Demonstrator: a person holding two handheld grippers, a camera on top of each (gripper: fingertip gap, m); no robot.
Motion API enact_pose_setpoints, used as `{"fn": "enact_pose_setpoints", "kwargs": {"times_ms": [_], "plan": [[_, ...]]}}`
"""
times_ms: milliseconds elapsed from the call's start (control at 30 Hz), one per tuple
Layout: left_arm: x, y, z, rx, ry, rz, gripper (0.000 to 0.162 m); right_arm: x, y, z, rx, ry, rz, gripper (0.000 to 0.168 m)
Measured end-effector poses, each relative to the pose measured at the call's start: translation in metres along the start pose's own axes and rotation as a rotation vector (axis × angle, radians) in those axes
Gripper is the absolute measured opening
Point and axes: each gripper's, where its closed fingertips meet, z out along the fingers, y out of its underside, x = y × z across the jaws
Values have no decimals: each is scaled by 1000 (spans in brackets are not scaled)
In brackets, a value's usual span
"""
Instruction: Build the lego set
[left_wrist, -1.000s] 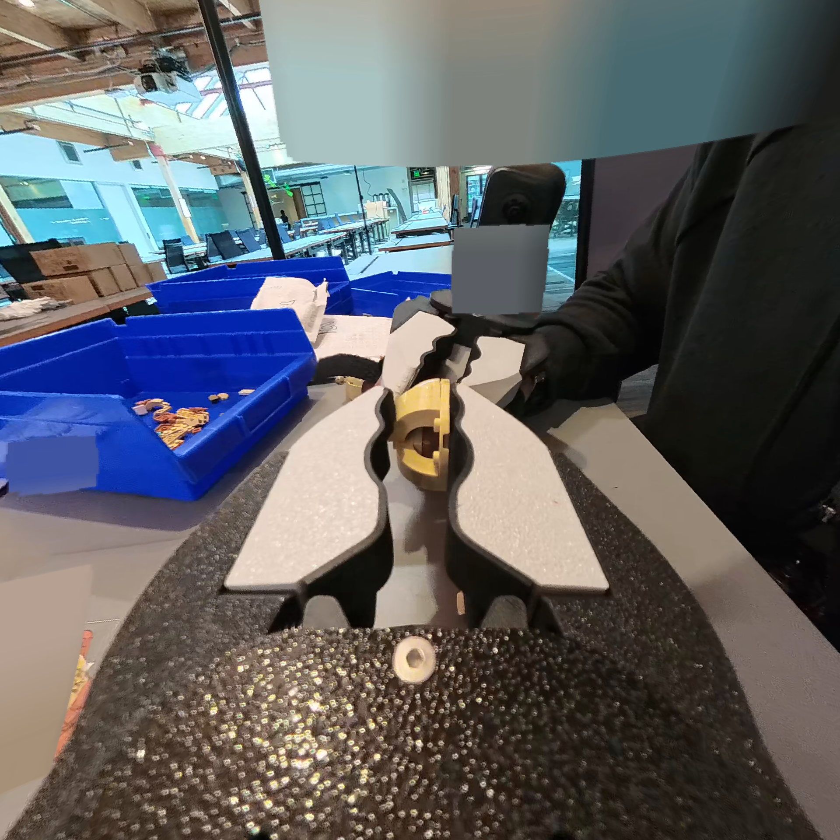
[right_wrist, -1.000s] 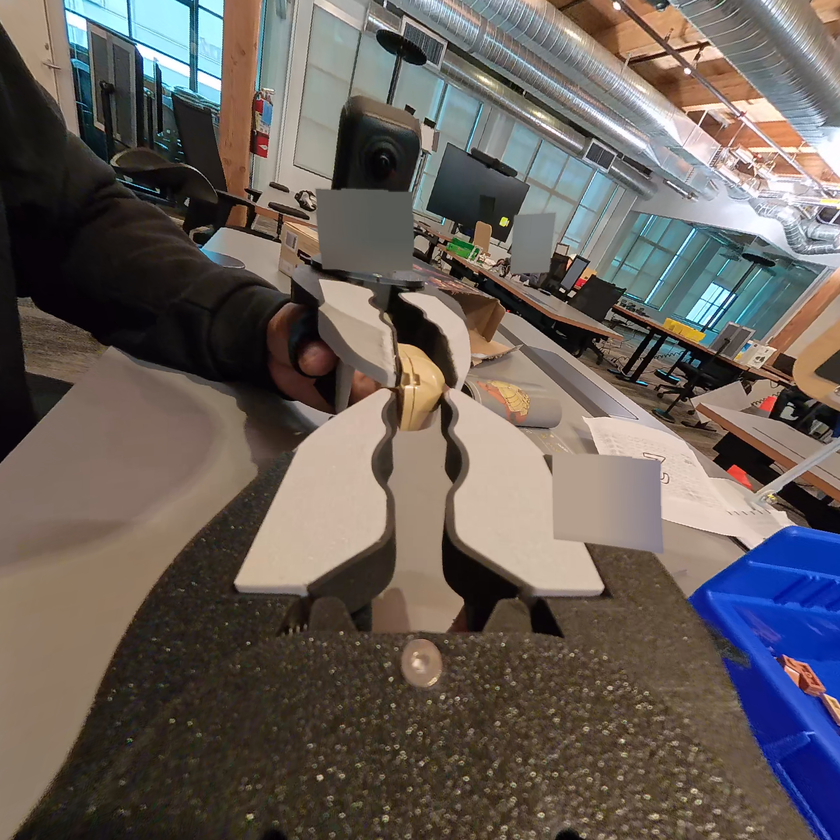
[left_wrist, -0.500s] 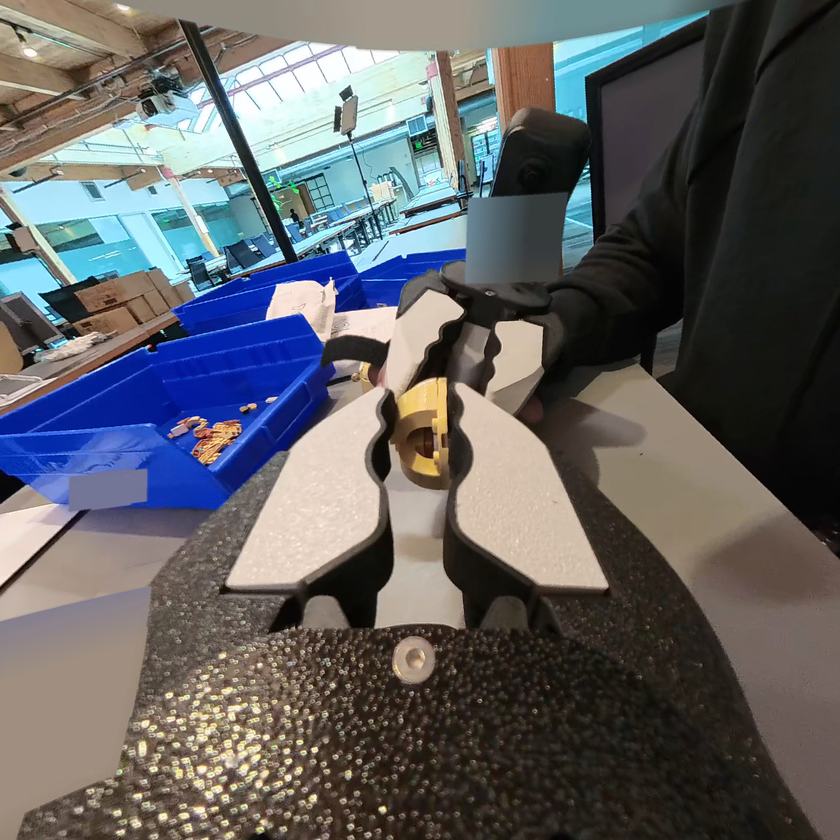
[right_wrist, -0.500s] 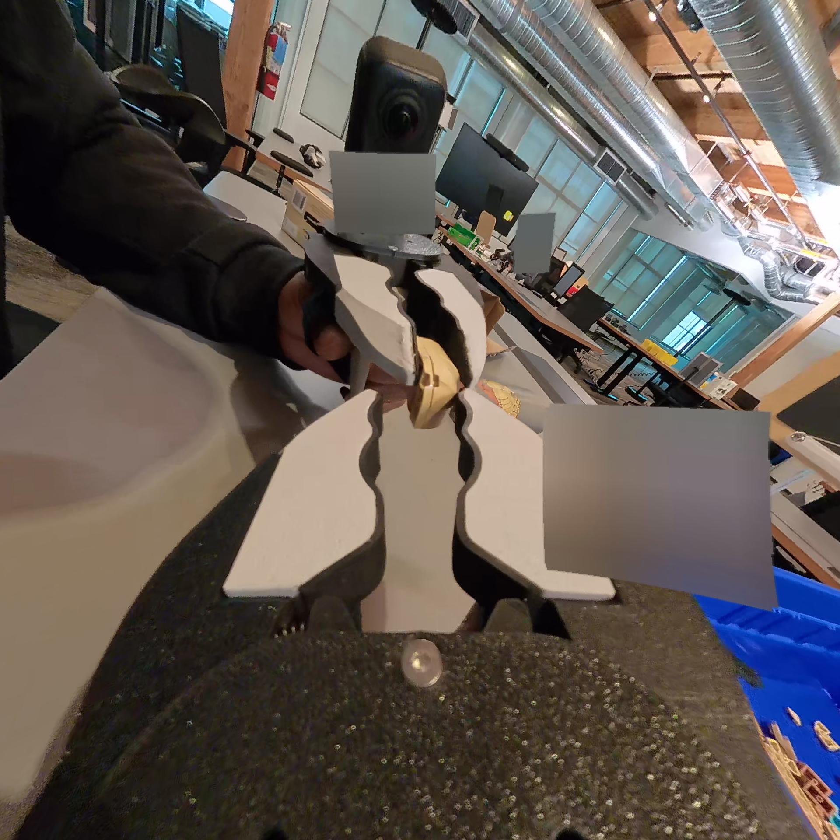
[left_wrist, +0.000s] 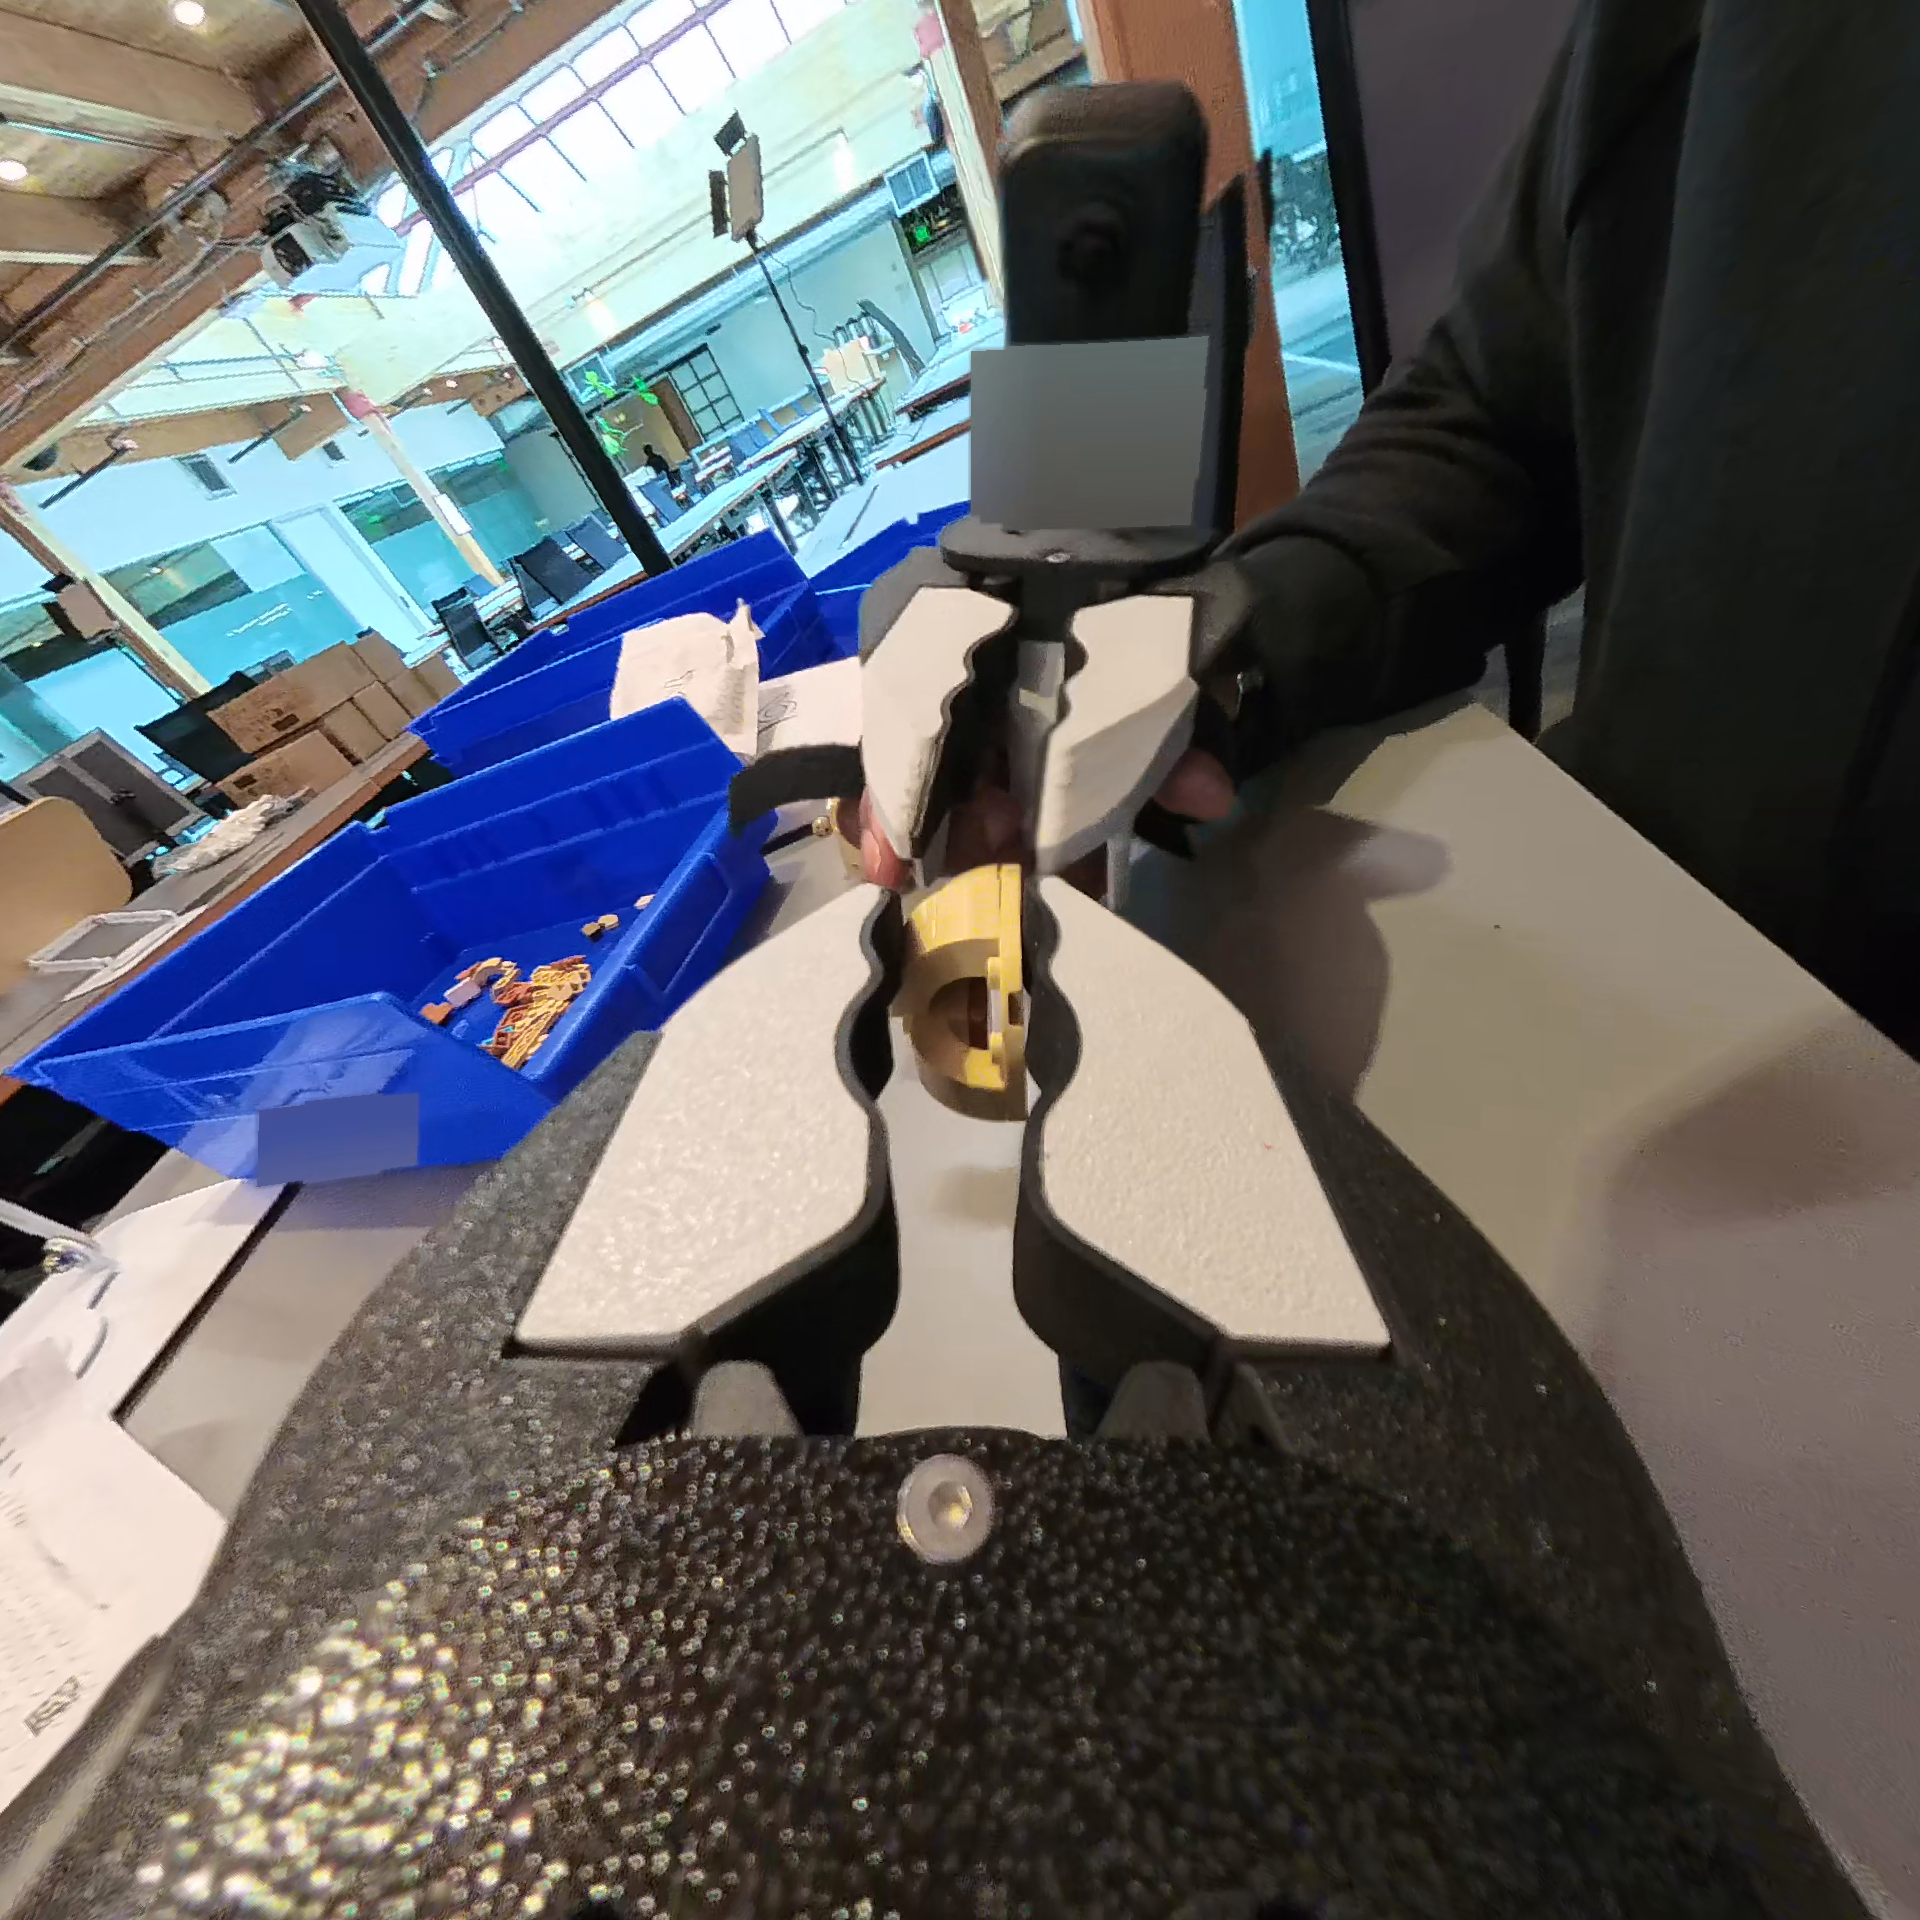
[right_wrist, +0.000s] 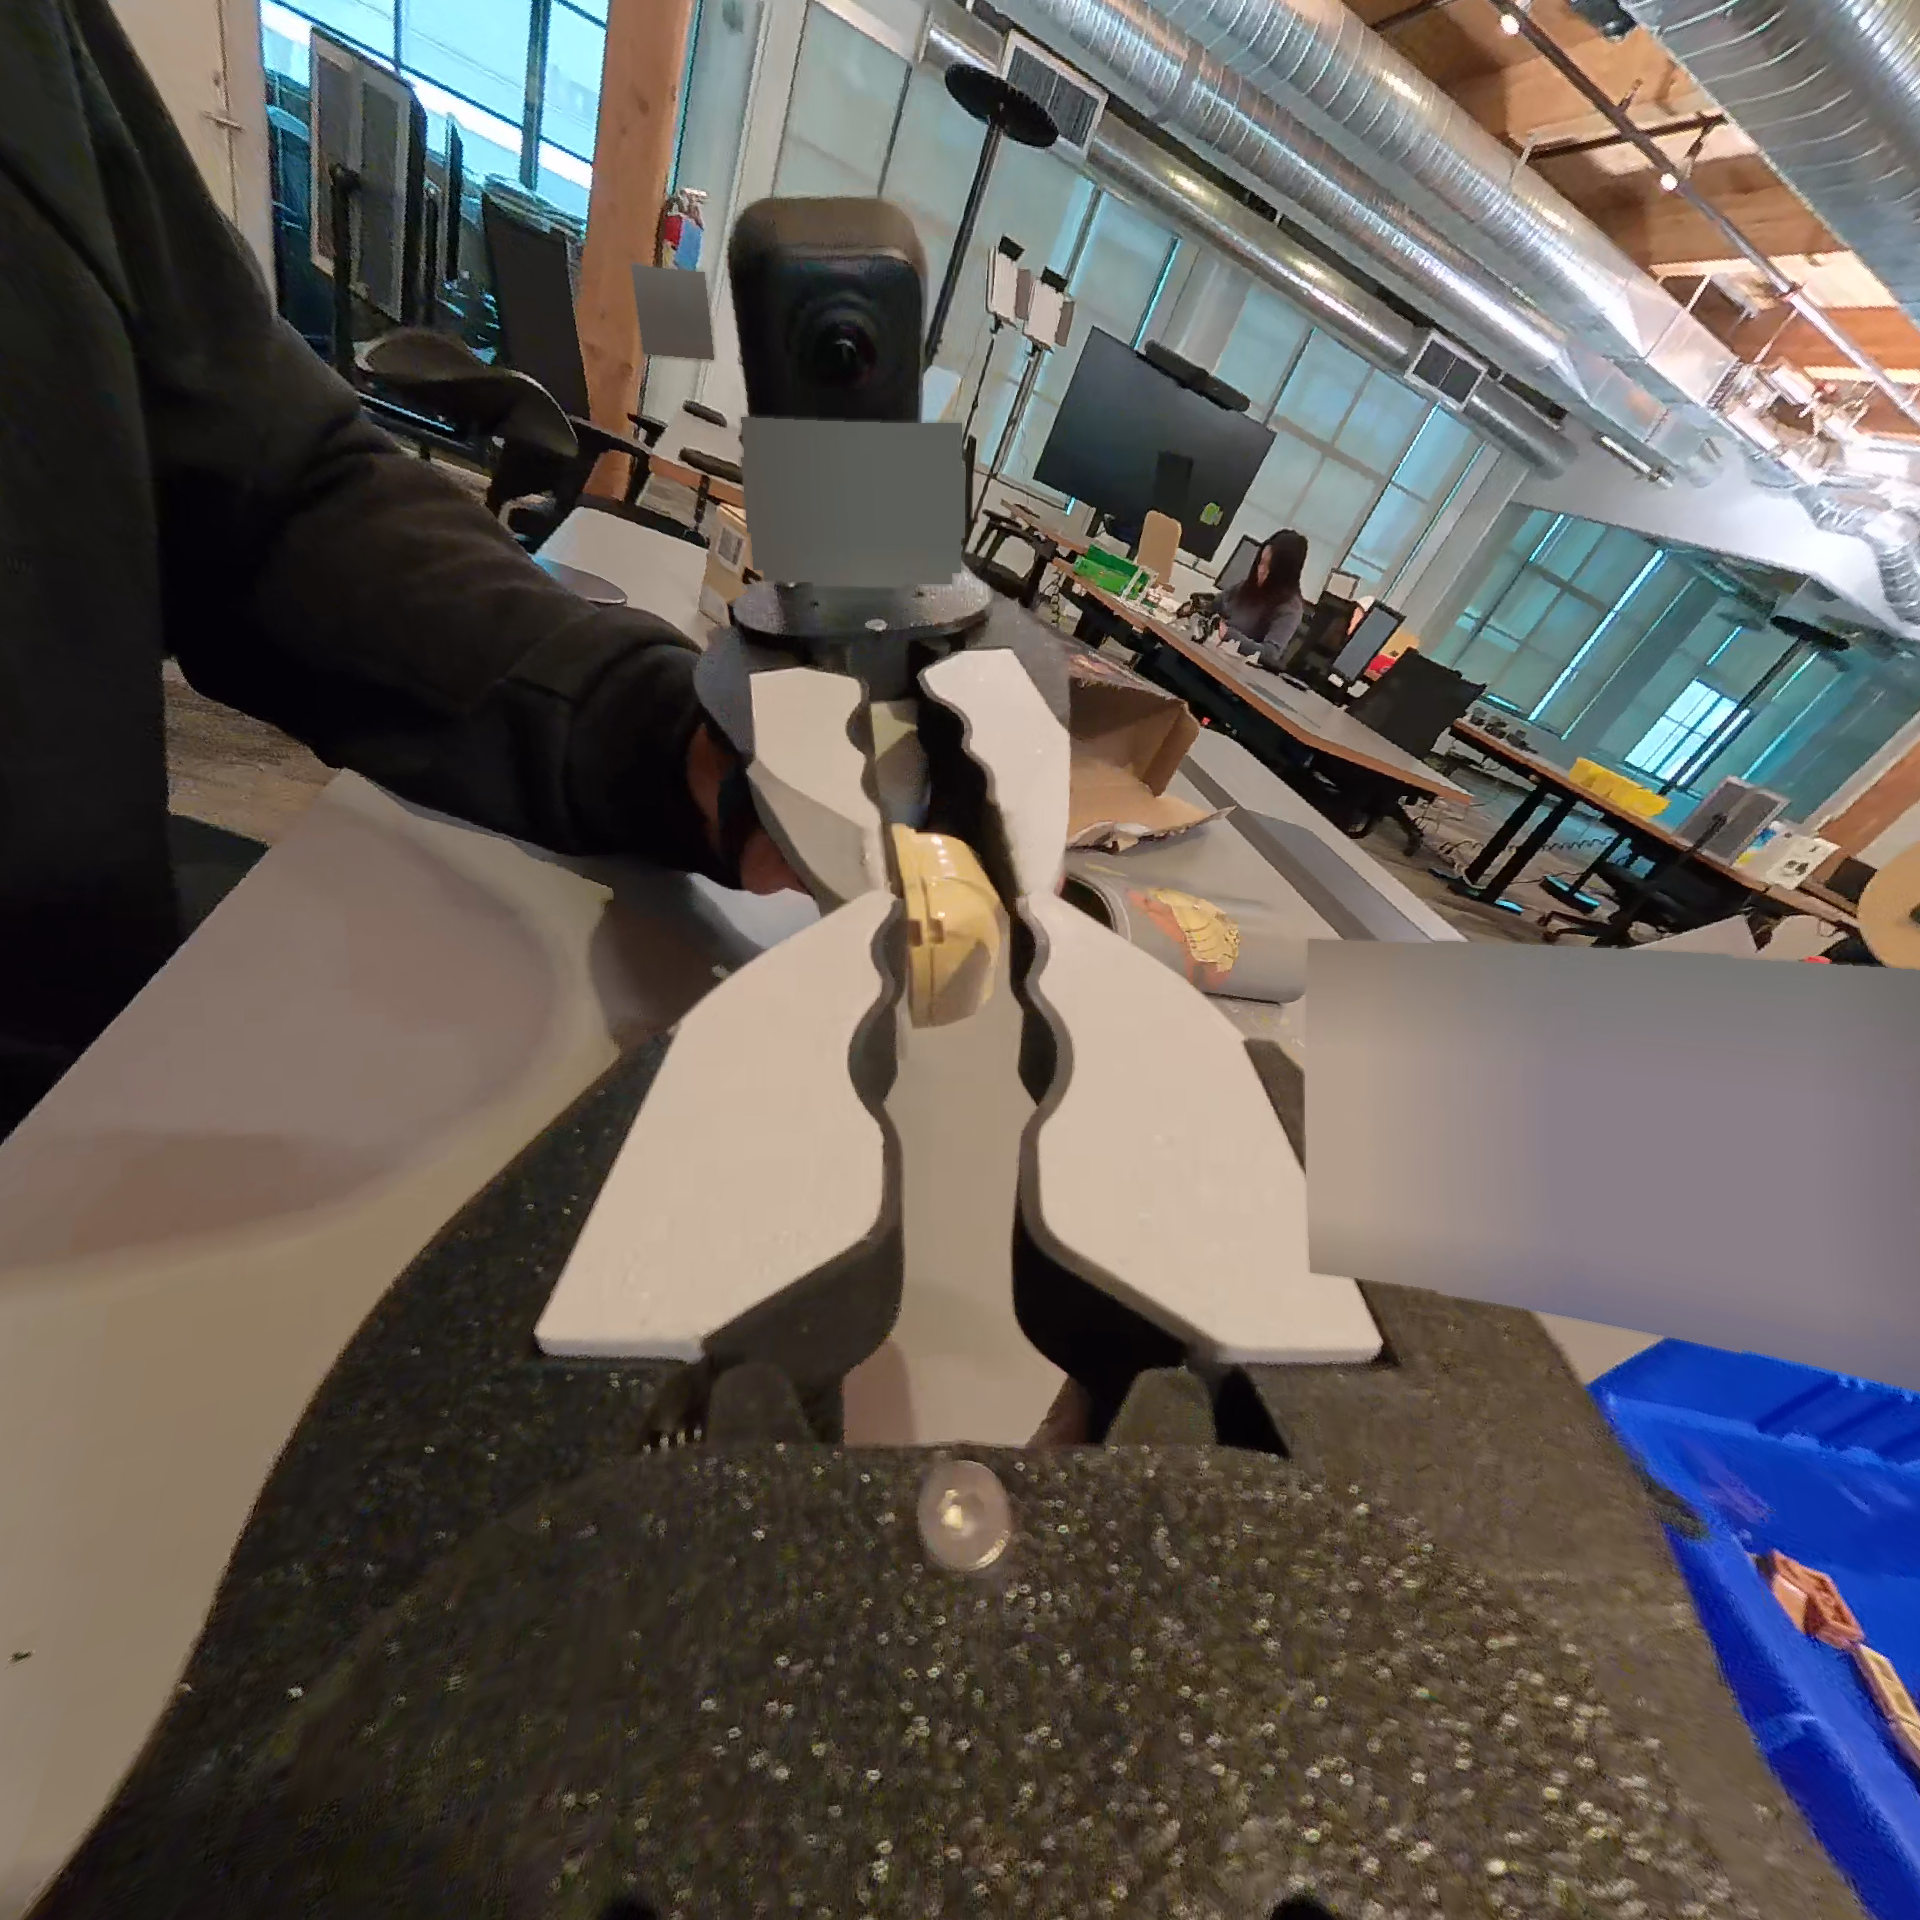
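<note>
Above the pale grey surface (left_wrist: 1558, 1039), the left gripper (left_wrist: 956, 987) is clamped on a tan rounded lego assembly (left_wrist: 961, 997); a blue plastic bin (left_wrist: 312, 1039) of small brown pieces sits left of it. Opposite, the right gripper (right_wrist: 951, 935) has its fingers apart around that assembly (right_wrist: 945, 945), contact unclear.
</note>
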Motion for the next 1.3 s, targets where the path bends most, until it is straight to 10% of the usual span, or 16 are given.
{"fn": "enact_pose_setpoints", "kwargs": {"times_ms": [1300], "plan": [[20, 4, 5, -9, 119, -12, 20, -20, 15, -4, -125, -164, -51, 15]]}}
